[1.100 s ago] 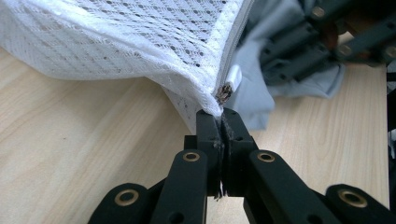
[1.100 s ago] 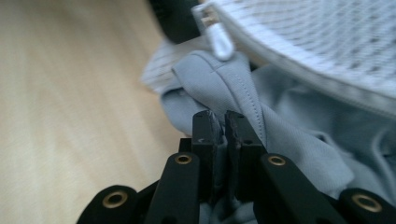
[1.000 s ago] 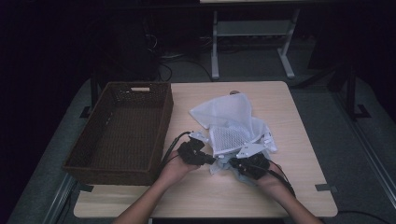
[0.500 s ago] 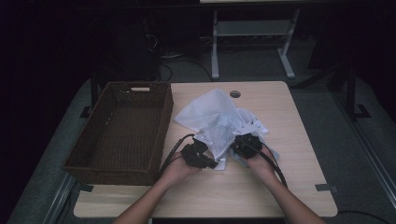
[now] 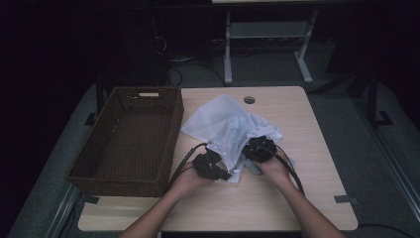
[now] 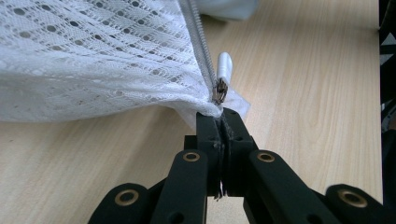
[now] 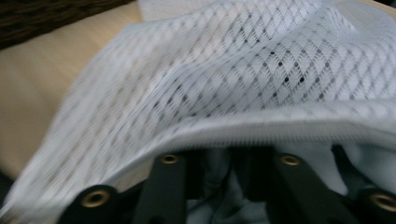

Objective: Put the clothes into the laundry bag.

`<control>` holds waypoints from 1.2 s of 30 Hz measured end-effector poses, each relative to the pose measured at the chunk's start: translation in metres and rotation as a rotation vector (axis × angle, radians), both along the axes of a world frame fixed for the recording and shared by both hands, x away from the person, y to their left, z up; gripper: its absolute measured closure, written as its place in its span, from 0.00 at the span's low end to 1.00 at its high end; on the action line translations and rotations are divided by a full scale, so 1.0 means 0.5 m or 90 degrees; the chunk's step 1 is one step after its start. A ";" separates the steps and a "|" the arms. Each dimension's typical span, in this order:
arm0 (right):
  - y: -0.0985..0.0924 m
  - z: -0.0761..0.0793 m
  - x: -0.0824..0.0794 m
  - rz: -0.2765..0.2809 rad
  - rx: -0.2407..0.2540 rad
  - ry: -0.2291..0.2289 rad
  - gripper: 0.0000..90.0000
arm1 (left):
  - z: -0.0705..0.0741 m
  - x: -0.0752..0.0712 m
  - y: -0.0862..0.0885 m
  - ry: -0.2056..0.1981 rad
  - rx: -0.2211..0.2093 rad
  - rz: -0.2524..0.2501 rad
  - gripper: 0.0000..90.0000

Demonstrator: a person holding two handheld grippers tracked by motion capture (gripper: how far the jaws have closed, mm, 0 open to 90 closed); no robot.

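The white mesh laundry bag (image 5: 229, 130) lies on the bench (image 5: 297, 198) beside the wicker basket (image 5: 124, 139), likely pinned so its zipper (image 6: 223, 74) can be worked. The left hand-held gripper (image 6: 219, 122) is clamped tight on the bag's corner by the zipper pull. The right hand-held gripper (image 5: 258, 148) has just been opening, its jaws partly apart under the mesh; whether it grips cloth I cannot tell.

On the table (image 5: 307, 198), the wicker basket (image 5: 129, 139) sits at the left side, and the mesh bag (image 5: 223, 124) lies just to its right, near the table's middle. A round hole (image 5: 249, 99) in the tabletop lies behind the bag, toward the far edge. The left gripper (image 5: 223, 173) is at the bag's near edge, right of the basket's near corner; the right gripper (image 5: 255, 148) lies further right, on the bag.
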State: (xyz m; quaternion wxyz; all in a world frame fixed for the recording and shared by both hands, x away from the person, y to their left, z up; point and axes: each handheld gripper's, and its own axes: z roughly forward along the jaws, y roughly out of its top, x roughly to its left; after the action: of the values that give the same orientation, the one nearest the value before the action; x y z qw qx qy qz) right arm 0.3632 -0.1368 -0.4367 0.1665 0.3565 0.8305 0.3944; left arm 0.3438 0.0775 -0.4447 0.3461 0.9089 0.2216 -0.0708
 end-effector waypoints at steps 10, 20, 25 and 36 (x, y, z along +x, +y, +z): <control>-0.102 0.051 -0.099 0.059 0.009 0.006 0.49 | 0.003 0.001 0.004 -0.005 0.001 0.008 0.98; -0.151 -0.039 -0.135 0.080 -0.088 0.070 0.42 | 0.002 0.001 0.003 -0.005 0.003 0.008 0.97; -0.118 -0.056 -0.121 0.079 -0.106 0.060 0.39 | 0.002 0.001 0.002 -0.004 0.004 0.007 0.98; -0.090 -0.055 -0.106 0.076 -0.050 0.041 0.94 | 0.001 0.001 0.001 -0.005 0.006 0.005 0.97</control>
State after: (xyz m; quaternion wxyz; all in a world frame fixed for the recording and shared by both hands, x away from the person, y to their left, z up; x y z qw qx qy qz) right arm 0.3102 -0.1820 -0.4644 0.1302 0.3121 0.8699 0.3590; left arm 0.3443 0.0782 -0.4444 0.3427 0.9101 0.2240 -0.0647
